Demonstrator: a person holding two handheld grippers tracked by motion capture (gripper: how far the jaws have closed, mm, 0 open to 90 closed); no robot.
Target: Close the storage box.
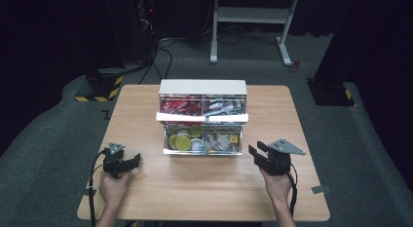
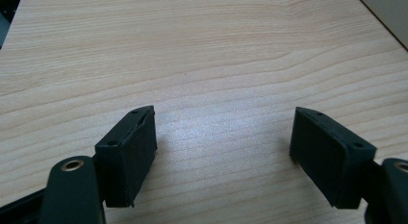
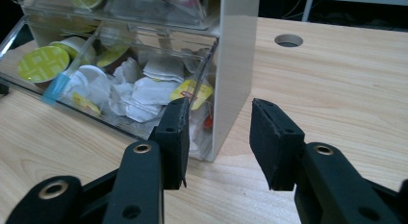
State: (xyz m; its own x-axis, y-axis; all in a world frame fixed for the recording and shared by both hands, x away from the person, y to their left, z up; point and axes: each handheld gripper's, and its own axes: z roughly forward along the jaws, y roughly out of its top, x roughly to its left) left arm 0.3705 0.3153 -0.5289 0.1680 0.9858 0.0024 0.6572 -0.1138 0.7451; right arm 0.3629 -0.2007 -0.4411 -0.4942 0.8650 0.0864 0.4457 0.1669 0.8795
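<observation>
A white two-tier drawer box [image 1: 203, 85] stands at the middle of the wooden table [image 1: 204, 188]. Both of its clear drawers are pulled out. The upper drawer [image 1: 202, 110] holds red packets and pale sachets. The lower drawer [image 1: 202, 141] holds yellow-green capsules [image 3: 42, 63] and white tea bags [image 3: 144, 92]. My left gripper [image 1: 138, 160] rests low at the front left, jaws wide apart over bare wood [image 2: 223, 132]. My right gripper [image 1: 255, 149] hovers just right of the lower drawer's front corner and points at it. Its jaws [image 3: 219, 123] stand apart with nothing between them.
The box's white side wall [image 3: 238, 51] rises right in front of the right jaws. A cable hole [image 3: 288, 40] sits in the tabletop beyond it. Behind the table stand a white desk frame [image 1: 253, 15] and a striped floor base [image 1: 100, 88].
</observation>
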